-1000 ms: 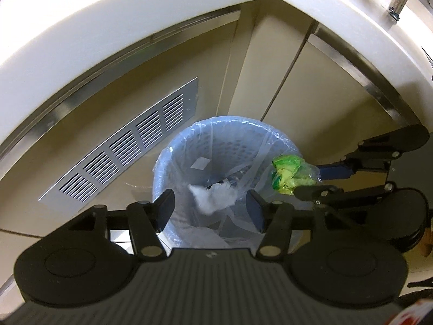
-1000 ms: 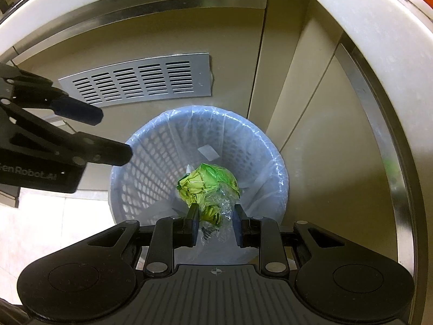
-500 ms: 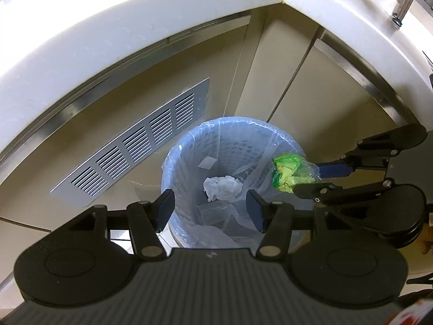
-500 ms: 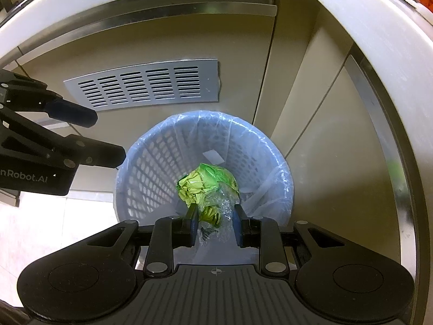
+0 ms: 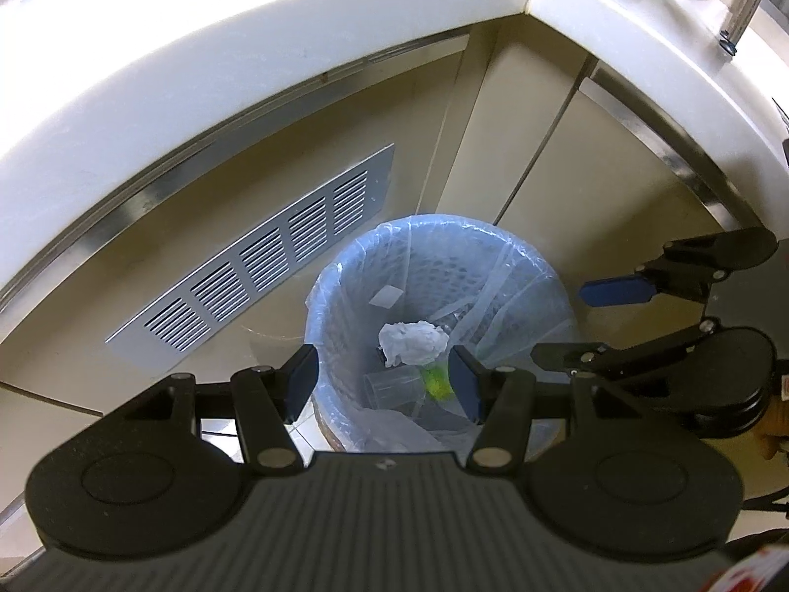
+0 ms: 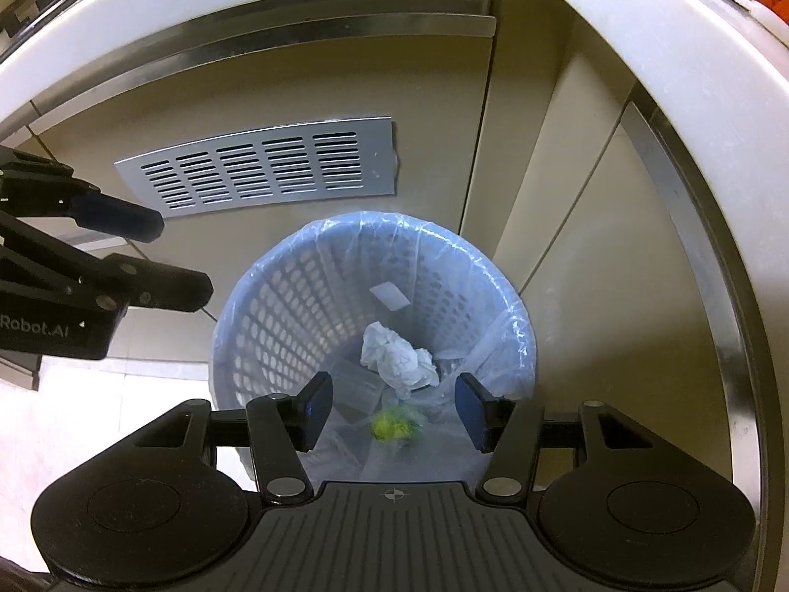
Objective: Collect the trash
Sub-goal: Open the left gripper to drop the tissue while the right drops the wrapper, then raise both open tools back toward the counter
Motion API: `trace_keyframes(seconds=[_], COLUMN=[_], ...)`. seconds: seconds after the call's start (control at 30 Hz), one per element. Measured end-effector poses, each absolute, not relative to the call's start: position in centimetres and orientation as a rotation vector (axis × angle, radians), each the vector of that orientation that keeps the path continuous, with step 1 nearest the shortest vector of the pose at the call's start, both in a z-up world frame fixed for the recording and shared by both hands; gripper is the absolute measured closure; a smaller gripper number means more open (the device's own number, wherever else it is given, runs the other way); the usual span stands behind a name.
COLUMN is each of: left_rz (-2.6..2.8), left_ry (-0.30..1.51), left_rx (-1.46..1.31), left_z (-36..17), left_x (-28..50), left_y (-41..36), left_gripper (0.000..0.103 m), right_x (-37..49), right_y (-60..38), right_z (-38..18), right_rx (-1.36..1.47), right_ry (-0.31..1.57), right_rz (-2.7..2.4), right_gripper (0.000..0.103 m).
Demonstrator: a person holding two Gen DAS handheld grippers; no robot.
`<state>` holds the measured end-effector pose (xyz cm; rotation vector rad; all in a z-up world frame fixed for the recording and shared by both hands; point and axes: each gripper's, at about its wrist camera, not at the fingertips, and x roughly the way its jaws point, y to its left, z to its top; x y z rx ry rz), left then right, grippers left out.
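1. The right gripper [image 6: 389, 407] had just been opening, its jaws apart and empty.
2. The left gripper [image 5: 384, 382] stood open, empty.
3. Green wrapper [image 6: 394, 426] lay beside crumpled tissue [image 6: 397, 355] inside the lined basket [image 6: 276, 296].
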<state>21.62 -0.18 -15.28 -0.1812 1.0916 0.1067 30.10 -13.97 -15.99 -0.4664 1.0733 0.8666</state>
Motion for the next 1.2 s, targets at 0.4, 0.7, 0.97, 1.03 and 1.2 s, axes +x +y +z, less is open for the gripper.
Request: trace_keyframes(seconds=[0.4, 0.7, 0.97, 1.03, 1.2], left_rz=[0.1, 0.11, 0.151, 0.182, 0.248], left_ry=[1.011, 0.857, 0.712, 0.675, 0.635], left_rx=[-0.183, -0.198, -0.193, -0.189, -0.179], left_z=[-12.2, -7.0, -2.2, -1.2, 0.0], left_x=[20.7, 19.9, 19.8, 19.9, 21.0], left_y=[-0.4, 0.0, 0.7, 1.0, 2.4], left_gripper=[0.049, 0.049, 0.048, 0.045, 0.04], right_x=[29.3, 28.2, 28.4, 28.8, 30.4], right_y=[-14.8, -15.6, -16.4, -16.2, -16.0], right_z=[-12.7, -6.2, -2.1, -1.0, 0.6], right_rx=[-0.439, -0.4, -0.327, -0.314, -0.282], right_ry=[0.995, 0.77, 0.653, 0.629, 0.575], right_rz=[0.891, 0.972, 0.966, 0.963, 0.95], right_gripper=[0.048, 0.048, 0.048, 0.048, 0.048])
